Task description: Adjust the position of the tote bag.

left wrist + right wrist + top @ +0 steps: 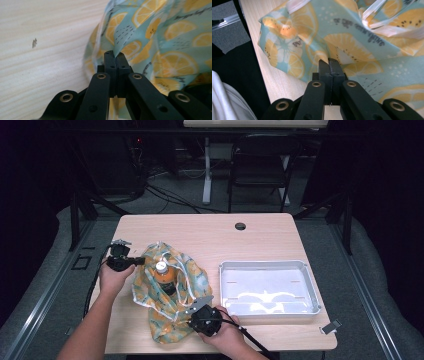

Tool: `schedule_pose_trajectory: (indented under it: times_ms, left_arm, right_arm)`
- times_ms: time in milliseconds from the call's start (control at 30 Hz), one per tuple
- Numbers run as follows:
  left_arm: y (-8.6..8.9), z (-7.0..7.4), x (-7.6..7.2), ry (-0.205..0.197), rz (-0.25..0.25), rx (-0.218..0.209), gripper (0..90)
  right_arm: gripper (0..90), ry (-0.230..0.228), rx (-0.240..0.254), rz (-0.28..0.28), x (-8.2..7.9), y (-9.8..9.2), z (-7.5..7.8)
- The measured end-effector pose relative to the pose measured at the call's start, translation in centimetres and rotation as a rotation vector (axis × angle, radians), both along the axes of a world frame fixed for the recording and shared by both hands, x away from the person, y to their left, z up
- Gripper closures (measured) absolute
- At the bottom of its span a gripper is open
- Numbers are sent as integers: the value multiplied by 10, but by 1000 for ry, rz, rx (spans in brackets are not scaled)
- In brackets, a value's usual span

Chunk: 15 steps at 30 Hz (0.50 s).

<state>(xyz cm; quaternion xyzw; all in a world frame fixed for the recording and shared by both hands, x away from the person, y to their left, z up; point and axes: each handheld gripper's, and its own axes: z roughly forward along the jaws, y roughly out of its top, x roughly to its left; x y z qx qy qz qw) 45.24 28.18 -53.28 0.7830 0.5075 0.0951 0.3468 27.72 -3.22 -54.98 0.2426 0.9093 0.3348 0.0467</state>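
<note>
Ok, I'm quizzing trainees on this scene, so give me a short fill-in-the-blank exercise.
1. Both grippers, left gripper and right gripper, are shut on the ____.
2. The bottle standing in the bag holds ____ drink.
3. The metal tray sits to the bag's ____.

Missing words: bag; orange; right

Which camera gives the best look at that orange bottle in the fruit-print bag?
The high view: the bottle stands upright inside the open bag, white cap up. The left and right gripper views show printed cloth pinched in closed jaws, not the bottle.
</note>
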Motion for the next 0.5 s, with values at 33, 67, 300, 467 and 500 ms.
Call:
schedule_pose_trajectory:
  times_ms: [33,67,300,467,500]
  left_arm:
    - [-1,-2,0,9,1,3,900]
    - [-3,-4,-1,8,-4,9,900]
    - [-1,18,-13,-52,-24,-26,688]
    - [6,43,-36,-91,-62,-80,598]
    - [7,47,-41,-102,-75,-77,579]
  right_arm:
    - [900,9,1,1,0,1,-3]
    - [900,18,-3,-1,0,2,-5]
    - [900,25,0,-17,1,2,-11]
    - [900,31,19,-34,2,0,-11]
    - [900,35,20,-32,3,-1,-9]
